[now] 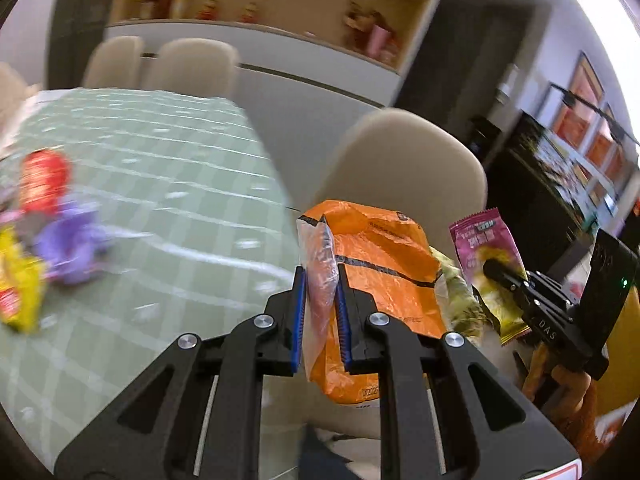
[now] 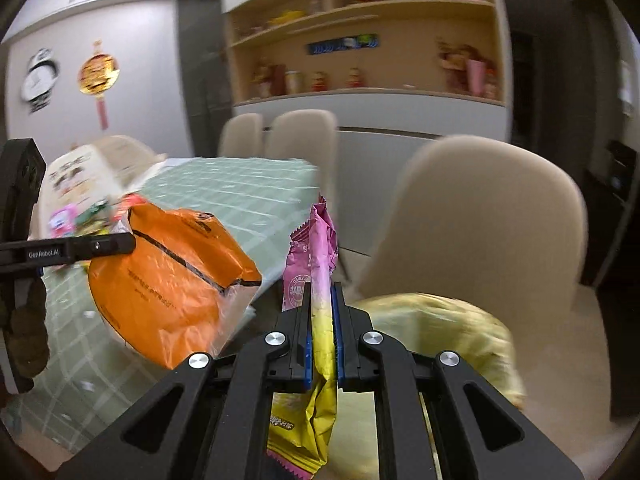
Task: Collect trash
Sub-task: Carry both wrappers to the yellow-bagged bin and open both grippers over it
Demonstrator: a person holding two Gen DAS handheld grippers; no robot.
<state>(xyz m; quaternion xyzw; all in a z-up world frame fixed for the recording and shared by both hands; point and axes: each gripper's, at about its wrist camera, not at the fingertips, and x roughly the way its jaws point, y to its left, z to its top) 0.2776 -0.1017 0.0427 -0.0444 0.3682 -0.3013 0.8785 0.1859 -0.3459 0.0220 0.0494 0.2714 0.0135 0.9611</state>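
1. Wooden shelves (image 2: 360, 40) with small figurines and cups are standing at the far wall, above a white cabinet; beige padded chairs (image 2: 480, 216) are ringing a bench (image 1: 160, 184) that is wearing a pale green checked cloth.
2. Loose wrappers are lying blurred at the left of the bench in the left wrist view: a red packet (image 1: 42, 180), a crumpled purple one (image 1: 74, 240) and a yellow one (image 1: 18, 280), touching or overlapping one another.
3. Beyond the bench's right edge, the left gripper (image 1: 322, 280) is pinching the thin, crinkled rim of an orange plastic bag (image 1: 380, 256) between its blue ribbed pads; the bag has clear film at its edge and a black stripe, and it is hanging puffed out in front of a chair. What it is holding inside cannot be seen.
4. The right gripper (image 2: 321, 312) is clamping a glossy snack wrapper (image 2: 316, 248), pink at the top and yellow lower down, with a serrated end; the wrapper is standing upright between the pads and trailing below them.
5. The wrapper is hanging just right of the orange bag, over a yellowish crumpled bag (image 2: 448, 328) that is blurred; whether it is touching either cannot be told.
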